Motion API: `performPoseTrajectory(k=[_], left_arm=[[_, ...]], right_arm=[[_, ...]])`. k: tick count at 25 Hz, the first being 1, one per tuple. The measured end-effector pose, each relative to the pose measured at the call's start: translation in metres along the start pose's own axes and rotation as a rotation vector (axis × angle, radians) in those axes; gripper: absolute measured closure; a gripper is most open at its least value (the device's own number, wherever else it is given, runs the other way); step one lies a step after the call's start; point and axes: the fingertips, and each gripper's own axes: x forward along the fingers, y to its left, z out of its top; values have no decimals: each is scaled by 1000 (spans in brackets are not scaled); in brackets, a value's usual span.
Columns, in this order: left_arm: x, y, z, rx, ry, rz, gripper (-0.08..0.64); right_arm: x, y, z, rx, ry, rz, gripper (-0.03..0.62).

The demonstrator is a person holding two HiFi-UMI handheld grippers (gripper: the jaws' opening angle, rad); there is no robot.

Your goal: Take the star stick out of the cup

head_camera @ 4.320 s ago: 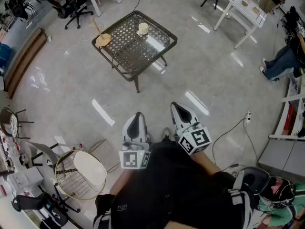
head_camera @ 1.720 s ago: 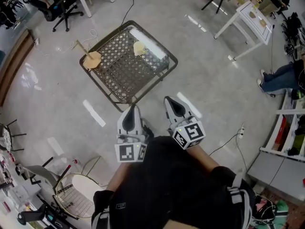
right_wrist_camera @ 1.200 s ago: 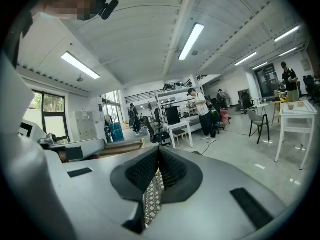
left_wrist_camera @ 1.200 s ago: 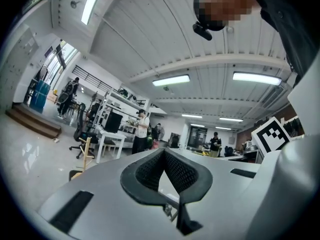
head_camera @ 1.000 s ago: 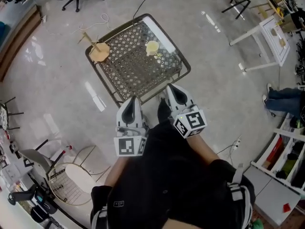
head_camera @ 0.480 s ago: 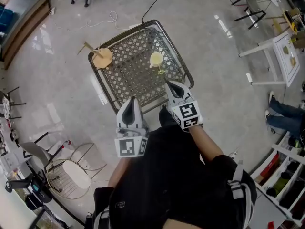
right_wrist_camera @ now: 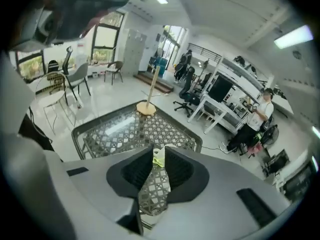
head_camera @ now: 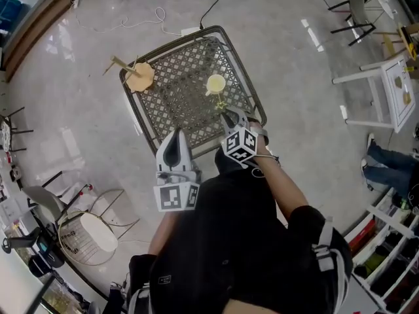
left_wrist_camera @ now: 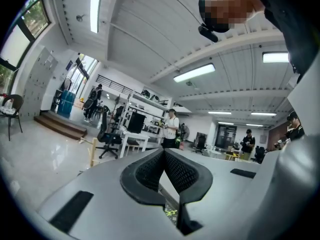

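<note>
hanging back at lower centre, left gripper point(head_camera: 173, 139) hasn't moved; jaws pressed together, empty. cup point(head_camera: 216, 83) sits on the table point(head_camera: 139, 116), upper centre, stick point(head_camera: 221, 104) a green speck at its near side. right gripper point(head_camera: 229, 114) has swung out to just short of the cup, jaws slightly apart, empty: judged approach, no grasp. the stick's shaft is too small to make out.

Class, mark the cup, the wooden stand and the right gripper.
cup point(head_camera: 216, 84): head view, its open top.
wooden stand point(head_camera: 139, 78): head view, its round base.
right gripper point(head_camera: 229, 115): head view, between its fingertips.
</note>
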Motion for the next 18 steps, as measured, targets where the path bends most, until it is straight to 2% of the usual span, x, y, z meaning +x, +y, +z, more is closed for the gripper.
performPoseTrajectory(k=[6, 8, 14, 18], left_arm=[[10, -2, 0, 5, -1, 2, 545], [10, -4, 0, 0, 0, 4, 545], [9, -3, -1, 0, 11, 28, 545], [5, 4, -1, 8, 17, 42, 545]], right_arm=[[43, 12, -34, -304, 141, 19, 512], [53, 16, -44, -378, 174, 20, 506], [78, 20, -58, -473, 206, 24, 502], [90, 22, -60, -453, 225, 42, 502]])
